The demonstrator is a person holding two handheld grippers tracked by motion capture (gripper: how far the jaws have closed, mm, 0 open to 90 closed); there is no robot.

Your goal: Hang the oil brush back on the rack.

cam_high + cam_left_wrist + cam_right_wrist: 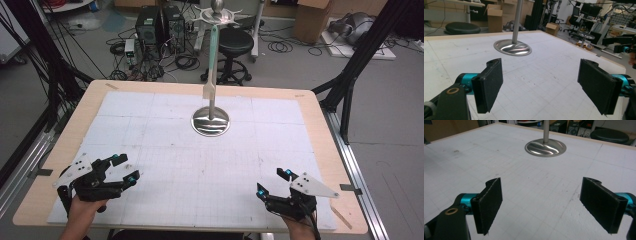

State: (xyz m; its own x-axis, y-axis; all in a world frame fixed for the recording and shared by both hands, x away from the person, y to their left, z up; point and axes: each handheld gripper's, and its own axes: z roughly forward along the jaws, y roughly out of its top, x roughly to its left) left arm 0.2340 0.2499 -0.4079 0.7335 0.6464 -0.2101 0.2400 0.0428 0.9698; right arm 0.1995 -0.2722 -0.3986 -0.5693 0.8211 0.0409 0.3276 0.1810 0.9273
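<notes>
- While both claws rest low at the near edge of the counter (320,150), nothing is in hand.
- Left claw (125,169): jaws spread wide, empty.
- Right claw (274,182): jaws equally wide, empty.
- Metal stand (211,120), upright mid-counter, well apart from both; a teal spatula (213,60) hangs from its top.
- Judgement: either finished or not yet begun; no telling which.

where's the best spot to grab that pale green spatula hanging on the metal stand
Probably the spatula's straight handle, about midway down. It hangs upright from the rack at the stand's top, blade end lowest, just in front of the pole. Come in level from the near side with open jaws set either side of the handle, then lift it off. Both the left gripper and right gripper are open and empty.
</notes>
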